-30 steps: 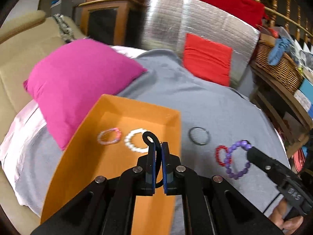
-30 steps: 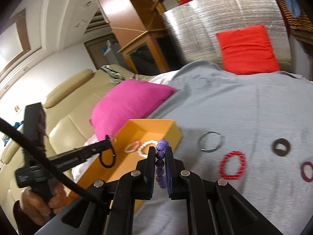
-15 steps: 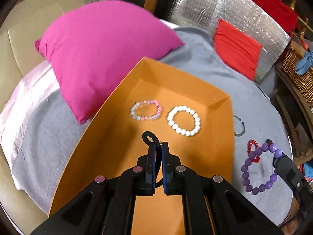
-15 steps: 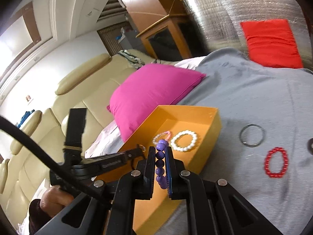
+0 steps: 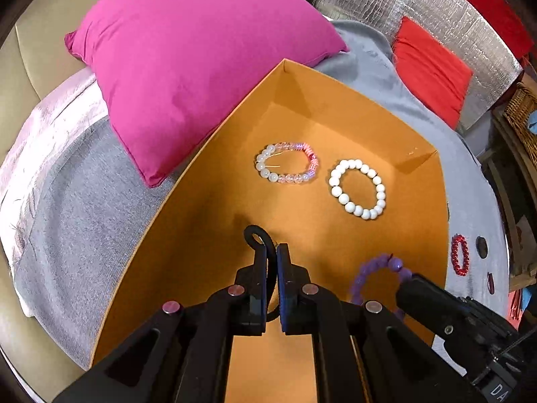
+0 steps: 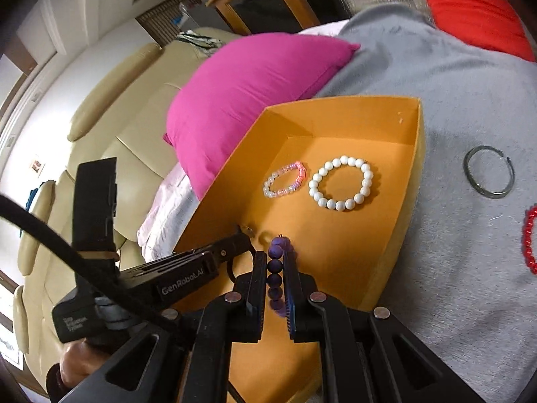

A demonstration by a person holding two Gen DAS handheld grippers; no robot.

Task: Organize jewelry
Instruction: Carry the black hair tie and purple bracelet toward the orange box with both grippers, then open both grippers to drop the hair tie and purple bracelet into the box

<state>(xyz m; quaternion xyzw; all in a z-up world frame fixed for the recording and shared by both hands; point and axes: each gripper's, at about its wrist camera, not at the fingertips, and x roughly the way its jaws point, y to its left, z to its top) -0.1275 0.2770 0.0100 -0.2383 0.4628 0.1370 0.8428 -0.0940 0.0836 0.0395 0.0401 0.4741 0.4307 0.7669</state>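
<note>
Both grippers have moved in over the orange box (image 5: 335, 100) since a second ago. The left gripper (image 5: 272, 262) has its jaws nearly closed on a black loop (image 5: 260, 238) that stands on edge, its long axis running along the fingers and poking past their tips. The right gripper (image 6: 277, 265) has its jaws clamped on a purple bead bracelet (image 6: 275, 265), hanging edge-on along the fingers above the box floor, nearer than the pink-and-clear bracelet (image 6: 285, 179) and white bead bracelet (image 6: 342, 181) lying flat inside.

Inside the box (image 6: 415, 154): mixed-bead bracelet (image 6: 286, 180) left, pearl bracelet (image 6: 341, 182) right, side by side. Right of the box, on the blanket (image 6: 453, 77): metal bangle (image 6: 488, 172), then coral bracelet (image 6: 529, 240) nearer. Left, against the box: cushion (image 6: 248, 77).
</note>
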